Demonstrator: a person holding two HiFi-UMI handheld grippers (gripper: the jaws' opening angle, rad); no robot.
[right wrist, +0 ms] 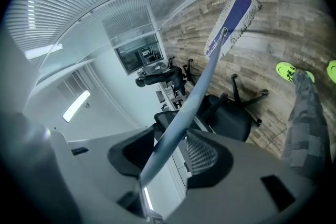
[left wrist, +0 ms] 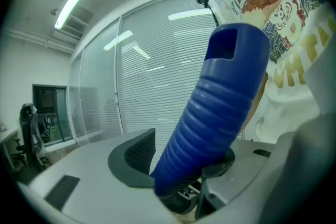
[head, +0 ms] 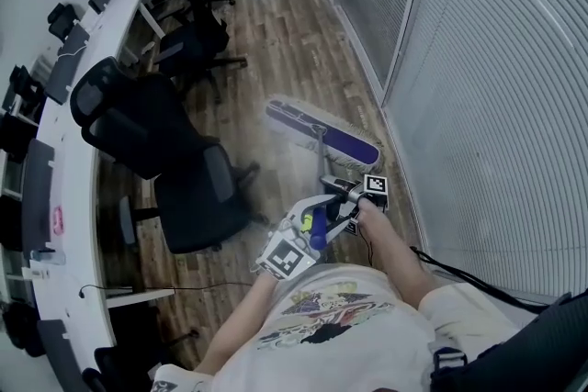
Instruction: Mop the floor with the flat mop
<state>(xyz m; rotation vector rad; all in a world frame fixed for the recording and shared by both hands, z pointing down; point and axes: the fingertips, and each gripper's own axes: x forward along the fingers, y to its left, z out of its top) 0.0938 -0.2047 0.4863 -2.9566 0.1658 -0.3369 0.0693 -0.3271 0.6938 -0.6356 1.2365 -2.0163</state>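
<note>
The flat mop's purple head point(head: 322, 131) lies on the wood floor ahead of me, near the glass wall. It also shows flat on the floor in the right gripper view, mop head point(right wrist: 233, 21). Its thin grey pole point(right wrist: 184, 113) runs back between the jaws of my right gripper point(right wrist: 165, 152), whose pads touch it on both sides. My right gripper point(head: 344, 191) sits lower on the pole than my left gripper point(head: 315, 229). The left gripper point(left wrist: 181, 165) is shut on the ribbed blue hand grip point(left wrist: 210, 118) at the pole's top end, close to my chest.
Two black office chairs point(head: 147, 119) point(head: 197, 197) stand left of the mop, beside a long curved white desk point(head: 73, 106). A glass wall with blinds point(head: 496, 87) runs along the right. A black cable point(head: 450, 266) trails by my right arm. My green shoe point(right wrist: 286, 68) shows.
</note>
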